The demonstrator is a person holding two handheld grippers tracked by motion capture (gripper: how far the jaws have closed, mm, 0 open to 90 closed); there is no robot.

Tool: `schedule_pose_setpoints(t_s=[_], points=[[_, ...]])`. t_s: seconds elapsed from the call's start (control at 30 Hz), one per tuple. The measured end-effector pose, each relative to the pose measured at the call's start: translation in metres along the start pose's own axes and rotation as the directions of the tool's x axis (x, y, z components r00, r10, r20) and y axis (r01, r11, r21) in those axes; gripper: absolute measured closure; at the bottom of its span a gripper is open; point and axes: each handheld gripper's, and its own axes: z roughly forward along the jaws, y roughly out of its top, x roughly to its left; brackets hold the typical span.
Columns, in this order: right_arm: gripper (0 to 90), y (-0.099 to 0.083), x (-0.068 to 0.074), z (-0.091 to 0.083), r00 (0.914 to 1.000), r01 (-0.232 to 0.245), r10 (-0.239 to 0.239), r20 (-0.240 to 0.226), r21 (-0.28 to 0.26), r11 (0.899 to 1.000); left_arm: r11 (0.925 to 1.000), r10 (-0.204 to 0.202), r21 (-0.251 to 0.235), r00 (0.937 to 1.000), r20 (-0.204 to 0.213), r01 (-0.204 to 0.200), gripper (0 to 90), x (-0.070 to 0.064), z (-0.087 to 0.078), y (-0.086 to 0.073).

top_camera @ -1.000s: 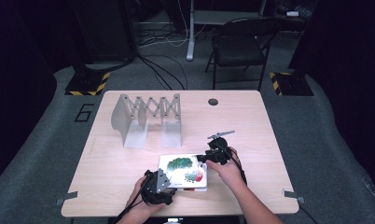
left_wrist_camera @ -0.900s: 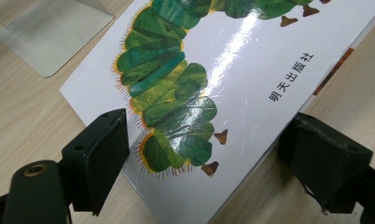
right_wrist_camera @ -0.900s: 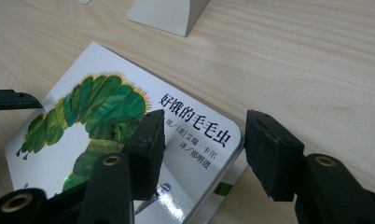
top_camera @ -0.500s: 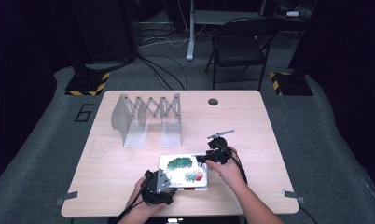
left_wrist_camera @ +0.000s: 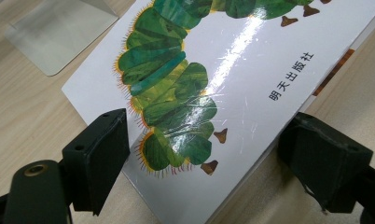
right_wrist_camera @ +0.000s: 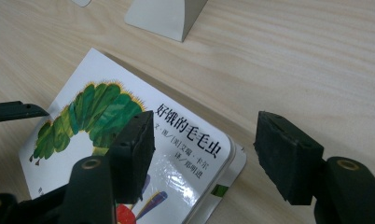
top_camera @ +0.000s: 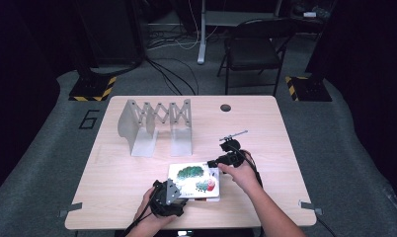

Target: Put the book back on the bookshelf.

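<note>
Your picture book (left_wrist_camera: pixel 251 70) has a glossy, scuffed laminated cover that throws glare. The tabletop (right_wrist_camera: pixel 293 60) is matt light woodgrain, and the bookend rack (top_camera: pixel 154 123) looks like smooth matt metal.

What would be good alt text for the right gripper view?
The right gripper hangs open over a corner of a caterpillar picture book that lies flat on a light wooden table. A pale metal bookend base sits beyond the book.
</note>
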Motion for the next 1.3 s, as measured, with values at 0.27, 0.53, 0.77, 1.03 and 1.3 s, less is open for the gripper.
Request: schedule_pose_setpoints(t_s=[0.27, 0.53, 0.77, 1.03, 1.3], points=[[37.4, 0.010, 0.002, 0.002, 0.9998, -0.018, 0.018, 0.011, 0.023, 1.000, 1.0000, -0.006, -0.003, 1.0000, -0.006, 0.006, 16.7, -0.001, 0.001, 0.000], [35.8, 0.006, -0.001, 0.005, 0.9996, -0.027, 0.027, -0.003, 0.032, 0.999, 1.0000, -0.006, -0.005, 0.9999, -0.009, 0.005, 16.7, 0.000, 0.002, 0.001], [34.7, 0.003, -0.004, 0.011, 0.9992, -0.028, 0.029, -0.029, 0.035, 0.999, 0.9999, -0.010, -0.010, 0.9999, -0.014, 0.010, 16.7, -0.001, 0.002, 0.000], [34.4, 0.002, -0.003, 0.014, 0.9990, -0.028, 0.030, -0.035, 0.056, 0.998, 0.9999, -0.010, -0.013, 0.9997, -0.021, 0.010, 16.7, -0.001, 0.002, 0.000], [34.0, 0.000, -0.003, 0.018, 0.9975, -0.038, 0.041, -0.058, 0.066, 0.997, 0.9999, -0.009, -0.013, 0.9998, -0.015, 0.009, 16.7, 0.000, 0.002, 0.000]])
